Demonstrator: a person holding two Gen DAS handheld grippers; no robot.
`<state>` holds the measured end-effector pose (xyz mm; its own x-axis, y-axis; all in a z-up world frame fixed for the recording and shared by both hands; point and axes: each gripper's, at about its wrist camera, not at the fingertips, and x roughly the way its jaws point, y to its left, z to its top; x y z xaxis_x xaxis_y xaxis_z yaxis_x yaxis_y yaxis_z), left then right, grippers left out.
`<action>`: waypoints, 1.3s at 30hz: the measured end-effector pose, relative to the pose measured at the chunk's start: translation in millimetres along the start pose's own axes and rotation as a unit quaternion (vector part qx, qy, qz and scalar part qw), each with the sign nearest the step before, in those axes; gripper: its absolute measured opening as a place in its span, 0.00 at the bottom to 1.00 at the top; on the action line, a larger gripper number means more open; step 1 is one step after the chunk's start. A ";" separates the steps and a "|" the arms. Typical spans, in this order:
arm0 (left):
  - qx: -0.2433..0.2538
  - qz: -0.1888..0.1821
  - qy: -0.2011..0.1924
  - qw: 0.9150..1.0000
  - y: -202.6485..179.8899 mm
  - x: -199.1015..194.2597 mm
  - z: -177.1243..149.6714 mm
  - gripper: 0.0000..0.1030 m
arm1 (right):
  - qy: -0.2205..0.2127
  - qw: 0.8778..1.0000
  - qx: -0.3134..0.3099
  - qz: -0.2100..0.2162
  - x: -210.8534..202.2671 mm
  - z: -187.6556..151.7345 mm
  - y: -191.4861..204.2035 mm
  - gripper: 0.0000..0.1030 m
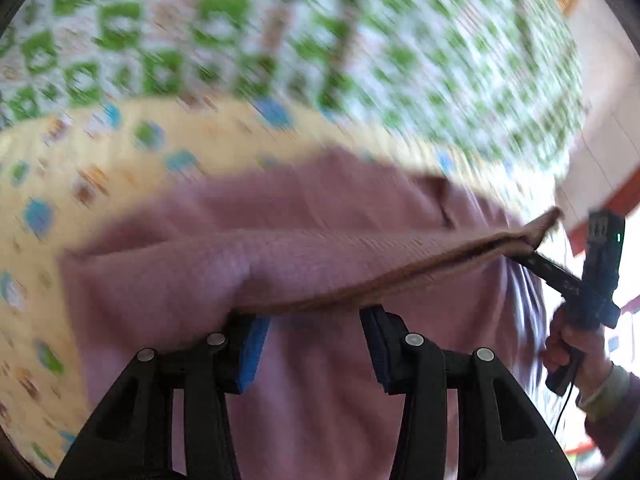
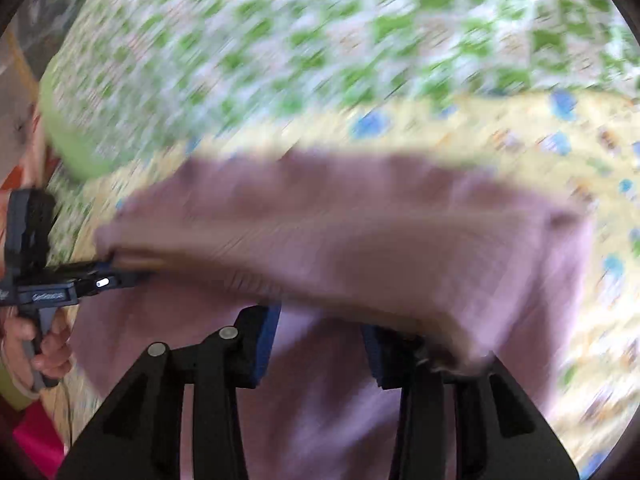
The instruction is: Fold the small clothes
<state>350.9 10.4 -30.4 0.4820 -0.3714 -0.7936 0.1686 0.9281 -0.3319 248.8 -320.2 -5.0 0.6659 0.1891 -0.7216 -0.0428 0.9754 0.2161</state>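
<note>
A mauve-pink knitted garment (image 1: pixel 280 232) lies on a yellow patterned cloth, with one folded edge lifted. In the left wrist view, that edge drapes across the tips of my left gripper (image 1: pixel 314 320). Its jaws stand apart and the blue pads (image 1: pixel 252 352) show bare below the hem. My right gripper (image 1: pixel 532 256) reaches under the same edge at the far right. In the right wrist view the garment (image 2: pixel 360 240) hangs over the right gripper (image 2: pixel 320 320), whose jaws also stand apart. The left gripper (image 2: pixel 120 268) is at the hem's left end. Both views are blurred.
The yellow cloth (image 1: pixel 80 160) with blue and brown motifs lies on a green-and-white patterned bedspread (image 1: pixel 240 40). A person's hand (image 1: pixel 568 344) holds the right gripper's handle. Another hand (image 2: pixel 48 344) holds the left one. A pale wall and red trim (image 1: pixel 600 184) border the bed.
</note>
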 end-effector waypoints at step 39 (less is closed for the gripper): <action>-0.152 0.124 0.036 0.980 81.8 -86.4 -193.1 0.60 | 0.028 0.990 0.116 -0.080 -103.2 -129.8 -43.4 0.43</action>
<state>157.0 113.3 -87.5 0.4124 -0.1467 -0.8991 -0.2159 0.9431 -0.2529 85.2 -367.4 -25.2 0.6079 0.0475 -0.7926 0.2361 0.9422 0.2376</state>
